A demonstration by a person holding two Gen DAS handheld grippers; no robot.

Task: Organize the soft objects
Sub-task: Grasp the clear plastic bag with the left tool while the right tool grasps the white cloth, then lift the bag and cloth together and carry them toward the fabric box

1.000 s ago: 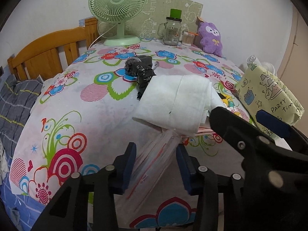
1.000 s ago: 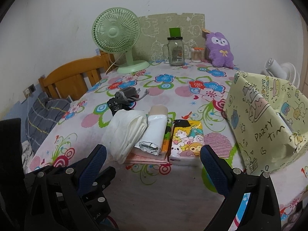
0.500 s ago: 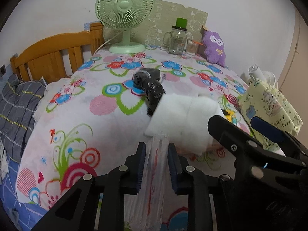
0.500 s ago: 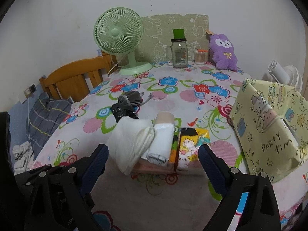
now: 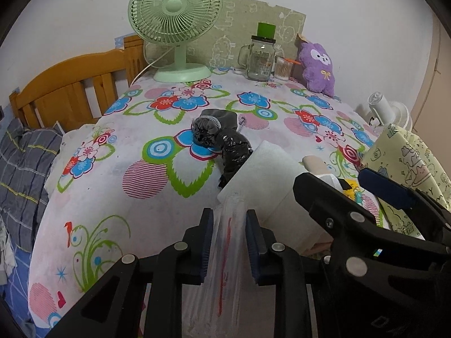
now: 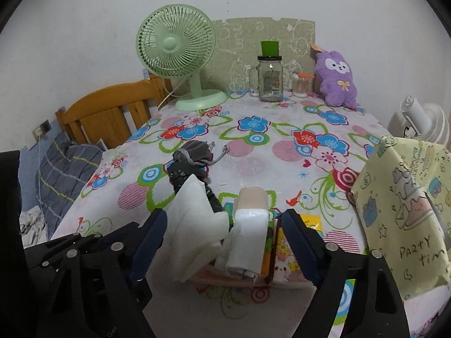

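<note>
My left gripper (image 5: pixel 227 239) is shut on a clear plastic zip bag (image 5: pixel 222 276) with a red line, which hangs down between its jaws. Just beyond it lies a folded white cloth (image 5: pixel 270 174), also seen in the right wrist view (image 6: pixel 197 225), lifted at one side. My right gripper (image 6: pixel 222 242) is open, with its jaws on either side of the white cloth and a white roll (image 6: pixel 249 233). A crumpled black plastic bag (image 5: pixel 231 146) and a grey drawstring pouch (image 5: pixel 217 119) lie behind the cloth.
A yellow patterned gift bag (image 6: pixel 403 214) stands at the right. A green fan (image 6: pixel 180 53), glass jar (image 6: pixel 270 77), cotton swab tub (image 6: pixel 301 84) and purple plush (image 6: pixel 336 80) line the back wall. A yellow cartoon pack (image 6: pixel 290 250) lies by the roll. A wooden bed frame (image 5: pixel 73 90) is left.
My left gripper closed on the clear bag and drew back and up with it. My right gripper moved forward, so its open jaws now flank the cloth and roll.
</note>
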